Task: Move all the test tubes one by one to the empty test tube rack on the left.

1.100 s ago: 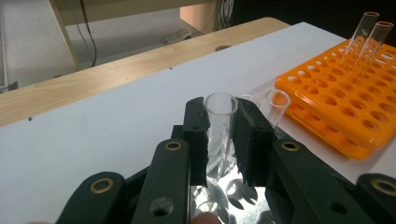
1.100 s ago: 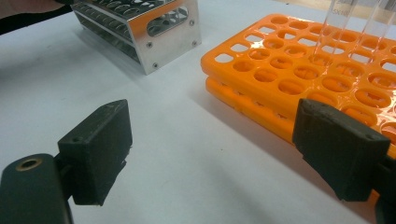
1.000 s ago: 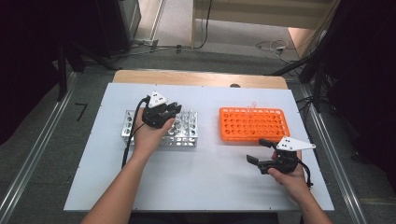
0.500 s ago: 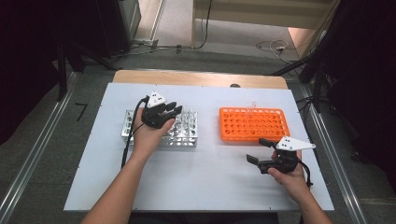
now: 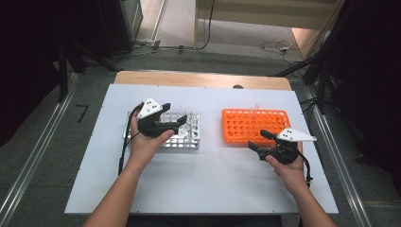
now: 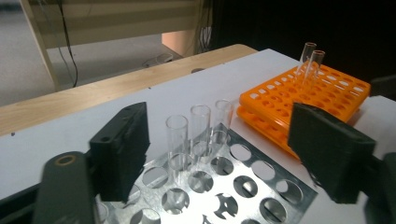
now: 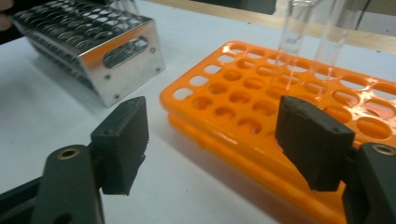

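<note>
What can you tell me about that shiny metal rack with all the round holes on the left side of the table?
The shiny silver metal test-tube rack is a boxy frame whose top plate is punched with rows of round holes; its end wall has a slot handle and small screws. It stands flat on the white table, left of the orange plastic rack and apart from it. Three clear glass tubes stand upright in one row. The left gripper hovers over it, jaws open.

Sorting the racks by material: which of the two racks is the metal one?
The silver rack under the left gripper, holding clear tubes; the other rack is orange plastic.
</note>
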`<state>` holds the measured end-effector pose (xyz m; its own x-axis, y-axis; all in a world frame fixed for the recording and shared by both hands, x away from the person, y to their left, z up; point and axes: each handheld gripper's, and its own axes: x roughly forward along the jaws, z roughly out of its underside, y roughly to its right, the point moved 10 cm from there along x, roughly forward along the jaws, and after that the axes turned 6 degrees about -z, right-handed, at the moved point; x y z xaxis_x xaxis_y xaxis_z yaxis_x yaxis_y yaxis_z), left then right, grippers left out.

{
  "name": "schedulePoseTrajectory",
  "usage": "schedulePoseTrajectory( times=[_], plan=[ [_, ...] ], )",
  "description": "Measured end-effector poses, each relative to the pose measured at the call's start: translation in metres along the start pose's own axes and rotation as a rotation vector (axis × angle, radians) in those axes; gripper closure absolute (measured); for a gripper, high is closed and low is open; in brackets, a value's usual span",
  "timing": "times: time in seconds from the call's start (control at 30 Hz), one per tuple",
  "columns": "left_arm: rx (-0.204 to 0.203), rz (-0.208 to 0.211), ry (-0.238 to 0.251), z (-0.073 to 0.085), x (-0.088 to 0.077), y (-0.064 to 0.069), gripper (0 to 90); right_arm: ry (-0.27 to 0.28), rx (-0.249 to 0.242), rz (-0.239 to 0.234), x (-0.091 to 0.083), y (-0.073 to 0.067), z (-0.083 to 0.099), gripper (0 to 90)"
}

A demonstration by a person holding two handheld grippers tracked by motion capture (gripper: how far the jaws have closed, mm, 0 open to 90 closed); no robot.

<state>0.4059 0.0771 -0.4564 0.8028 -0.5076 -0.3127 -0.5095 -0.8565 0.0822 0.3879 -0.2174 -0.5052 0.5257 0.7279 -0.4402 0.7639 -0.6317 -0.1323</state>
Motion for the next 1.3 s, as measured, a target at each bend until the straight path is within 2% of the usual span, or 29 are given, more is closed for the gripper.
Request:
schedulePoseTrajectory(
  times=[0.27,0.33,0.37,0.47,0.63,0.93,1.13,1.3],
  plan=[
    [-0.003,0.025,0.001,0.010,-0.017,0.012,6.1,0.008,0.030,0.052,0.014,0.016,-0.011,34.2],
    [-0.010,0.012,0.005,0.011,-0.021,0.012,2.7,0.009,0.046,0.063,0.019,0.021,-0.013,36.6],
    [-0.020,0.020,0.010,0.012,-0.023,0.014,2.1,0.007,0.056,0.074,0.021,0.023,-0.013,37.9],
    [-0.015,0.022,0.008,0.017,-0.028,0.017,0.6,0.005,0.078,0.095,0.027,0.031,-0.014,40.4],
    [0.005,0.033,0.001,0.026,-0.036,0.027,0.0,-0.018,0.091,0.142,0.037,0.041,-0.015,45.5],
    [0.028,0.093,0.010,0.034,-0.045,0.048,0.0,-0.043,0.117,0.175,0.054,0.052,-0.013,55.3],
    [0.027,0.100,0.007,0.035,-0.044,0.050,0.0,-0.044,0.123,0.205,0.058,0.056,-0.012,60.4],
    [0.024,0.100,0.004,0.036,-0.043,0.050,0.0,-0.046,0.101,0.222,0.062,0.055,-0.014,63.1]
  ],
)
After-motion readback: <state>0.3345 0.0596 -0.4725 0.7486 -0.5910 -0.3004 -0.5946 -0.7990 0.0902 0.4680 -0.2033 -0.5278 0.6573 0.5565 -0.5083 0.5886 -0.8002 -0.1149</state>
